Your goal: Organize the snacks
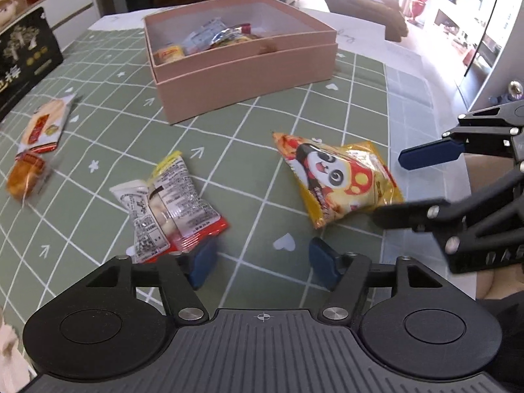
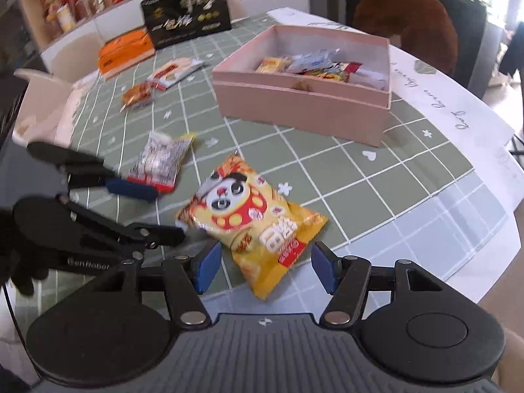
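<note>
Green grid-patterned cloth covers the table [image 1: 249, 170], with shelving and a sunlit room beyond. At the far side sits a pink cardboard box [image 1: 242, 75], lid off and already holding several wrapped snacks, which looks like the collecting place for what is left loose.

Nearest the right gripper [image 2: 265, 270] lies a yellow panda snack bag [image 2: 252, 226], flat, puffy and glossy, printed with a cartoon panda face and red lettering. Its lower corner lies between that gripper's blue fingers [image 2: 207, 270], which stand spread on either side without pressing it, so the bag is not gripped; they seem lined up to close across its narrow end.

The left gripper [image 1: 265, 263] hovers low over the cloth, fingers spread wide with nothing between them. Just beside its left finger, partly over it, lies a clear wrapped snack with a red end [image 1: 170, 206], crinkled, its back label with printed text and a barcode facing up. This one seems the left hand's likely target.

Further off, toward the left edge, a red-and-white rice cracker pack [image 1: 44, 124] and a small orange-wrapped cake [image 1: 26, 177] lie close together, waiting. A black gift box [image 2: 186, 16] and an orange carton [image 2: 126, 52] stand at the back.
</note>
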Available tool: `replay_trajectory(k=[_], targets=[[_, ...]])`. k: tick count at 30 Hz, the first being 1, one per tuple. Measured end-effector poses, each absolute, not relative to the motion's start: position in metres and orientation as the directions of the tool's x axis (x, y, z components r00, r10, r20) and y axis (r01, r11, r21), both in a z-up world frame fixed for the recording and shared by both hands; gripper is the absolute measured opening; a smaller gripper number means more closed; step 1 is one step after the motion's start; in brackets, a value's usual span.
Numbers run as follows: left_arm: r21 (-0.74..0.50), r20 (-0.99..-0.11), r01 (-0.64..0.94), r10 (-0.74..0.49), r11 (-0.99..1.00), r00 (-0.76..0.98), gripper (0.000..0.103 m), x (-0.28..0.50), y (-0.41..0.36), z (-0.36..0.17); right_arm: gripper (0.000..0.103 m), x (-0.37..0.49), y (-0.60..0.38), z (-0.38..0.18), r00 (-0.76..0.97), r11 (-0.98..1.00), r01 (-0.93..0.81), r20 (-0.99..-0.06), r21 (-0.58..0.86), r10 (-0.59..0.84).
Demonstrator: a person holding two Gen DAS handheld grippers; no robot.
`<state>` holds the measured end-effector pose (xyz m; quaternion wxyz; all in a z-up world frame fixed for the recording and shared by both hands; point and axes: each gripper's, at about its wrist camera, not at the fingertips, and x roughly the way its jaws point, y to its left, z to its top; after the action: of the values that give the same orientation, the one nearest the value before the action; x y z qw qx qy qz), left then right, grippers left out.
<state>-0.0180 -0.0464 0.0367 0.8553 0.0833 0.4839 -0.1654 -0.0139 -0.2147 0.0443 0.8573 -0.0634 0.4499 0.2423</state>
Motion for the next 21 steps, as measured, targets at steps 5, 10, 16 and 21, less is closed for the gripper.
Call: replay_trajectory(k=[5,10,16,21], targets=[[-0.063,-0.796,0.172,-0.154,0.983,0.586,0.062,-0.026,-0.016,0.058,0.062,-0.018,-0.198,0.04,0.496,0.793,-0.608,-0.793,-0.026,0.354],[-0.154,-0.809,-0.065,-0.088,0.986,0.582,0.06,-0.003,0.026,0.062,0.064,0.006,-0.18,0.033,0.538,0.783,-0.618,-0.765,-0.071,0.355],[-0.075,-0.846,0.007,-0.067,0.997,0.528,0.062,0.033,0.002,0.05,0.071,0.033,-0.189,0.024,0.52,0.836,-0.548,-0.769,0.034,0.372],[0.017,-0.866,0.066,-0.019,0.998,0.5,0.066,0.048,-0.021,0.038,0.081,0.036,-0.196,0.02,0.522,0.849,-0.526,-0.769,0.05,0.368]])
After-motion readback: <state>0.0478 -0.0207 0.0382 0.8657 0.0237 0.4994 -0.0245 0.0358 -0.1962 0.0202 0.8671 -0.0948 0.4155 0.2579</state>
